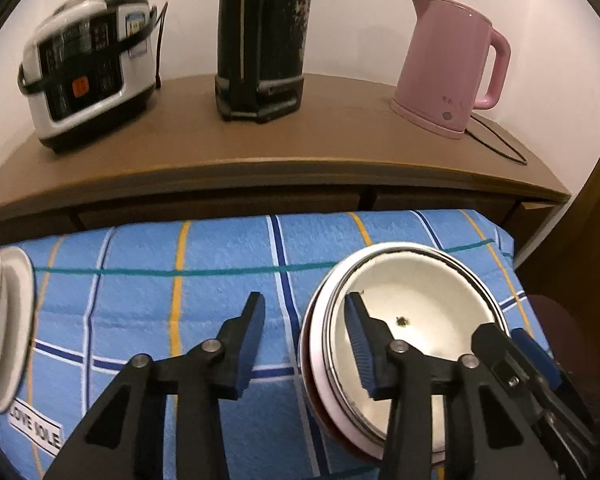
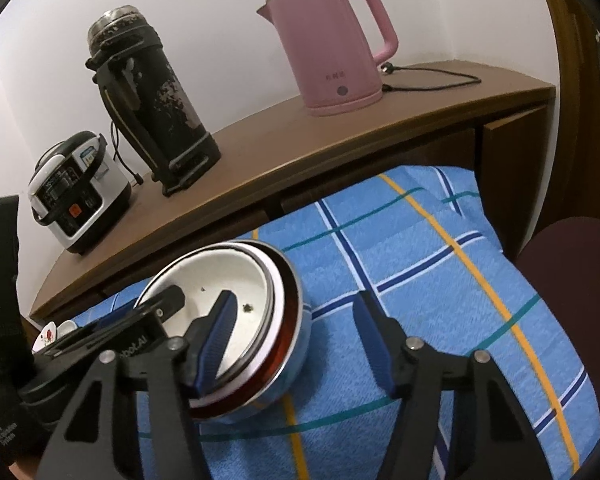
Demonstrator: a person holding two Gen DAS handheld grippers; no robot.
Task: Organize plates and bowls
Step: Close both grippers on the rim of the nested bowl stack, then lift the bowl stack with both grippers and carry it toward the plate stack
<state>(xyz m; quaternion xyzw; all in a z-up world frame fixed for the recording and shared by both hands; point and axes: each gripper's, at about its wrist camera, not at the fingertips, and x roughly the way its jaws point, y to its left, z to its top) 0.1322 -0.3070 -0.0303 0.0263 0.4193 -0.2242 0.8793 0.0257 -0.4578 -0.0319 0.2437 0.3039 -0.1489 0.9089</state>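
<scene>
A stack of nested bowls point(image 1: 412, 280) with a white bowl on top sits on the blue checked cloth point(image 1: 228, 256); it also shows in the right wrist view point(image 2: 236, 276). My left gripper point(image 1: 306, 344) is open, its left finger over bare cloth and its right finger over the white bowl's inside. My right gripper point(image 2: 296, 344) is open, its left finger over the bowl's inside and its right finger over the cloth, so it straddles the stack's right rim. A white flowered dish stack point(image 1: 0, 320) stands at the far left.
A wooden shelf point(image 1: 260, 152) behind the cloth holds a rice cooker point(image 1: 88, 64), a black flask point(image 1: 260, 40) and a pink kettle point(image 1: 448, 64) with its cord. A dark red stool point(image 2: 576, 304) is at the right. A white label point(image 1: 36, 424) lies on the cloth.
</scene>
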